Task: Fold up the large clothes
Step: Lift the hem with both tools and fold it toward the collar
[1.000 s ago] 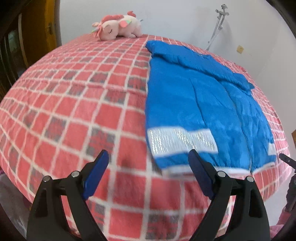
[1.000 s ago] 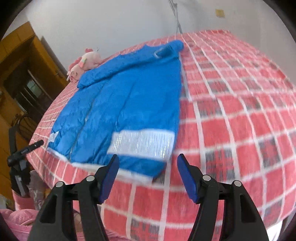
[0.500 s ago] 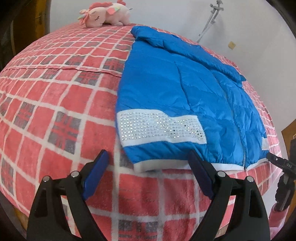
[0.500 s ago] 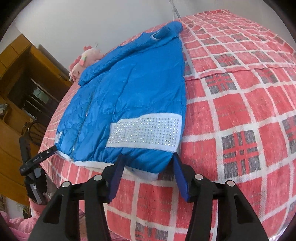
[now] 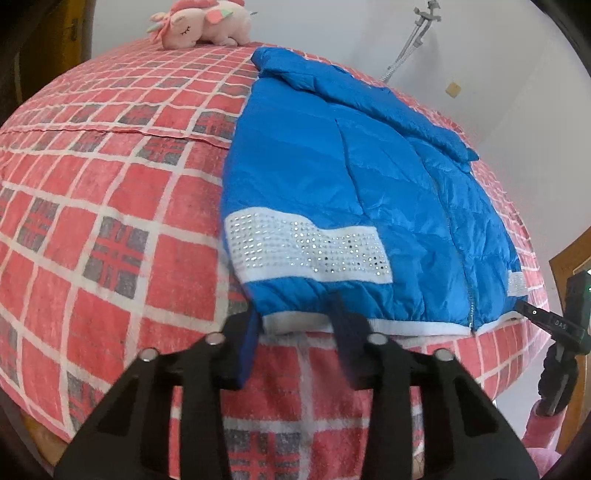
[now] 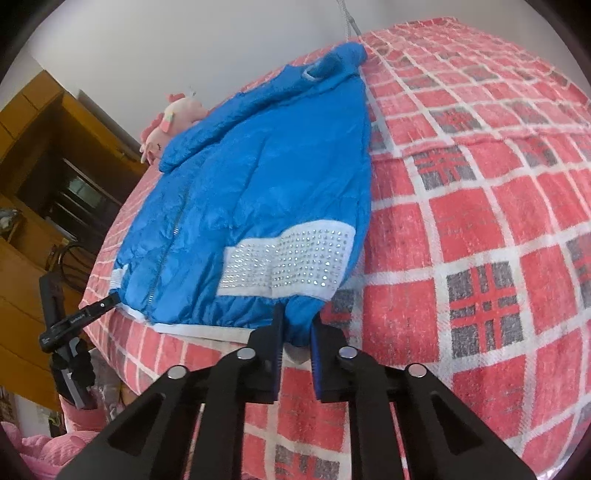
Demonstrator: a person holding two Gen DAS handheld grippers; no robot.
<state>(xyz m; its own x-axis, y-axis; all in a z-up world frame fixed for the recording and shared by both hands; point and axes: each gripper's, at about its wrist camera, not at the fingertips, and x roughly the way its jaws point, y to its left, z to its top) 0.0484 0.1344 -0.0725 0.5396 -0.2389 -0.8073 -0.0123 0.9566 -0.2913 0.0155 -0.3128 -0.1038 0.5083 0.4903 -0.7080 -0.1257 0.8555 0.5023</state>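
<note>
Both grippers have reached the bottom edge of the blue jacket.

A moment ago the two grippers were back from the bed with their fingers wide; now they have come in low to the jacket (image 5: 351,206), which lies flat and zipped on the red checked blanket (image 5: 110,221). The right gripper (image 6: 297,341) has squeezed its fingers narrow around the jacket's right bottom corner, so that corner looks caught. The left gripper (image 5: 295,328) has its fingers half closed on either side of the white hem (image 5: 413,326) at the left corner, but I cannot tell if it is pinching yet. Both point forward along the bed, down by the near edge. I think the first fold can start once both corners are held. A pink plush toy (image 5: 199,24) sits far off by the wall.
</note>
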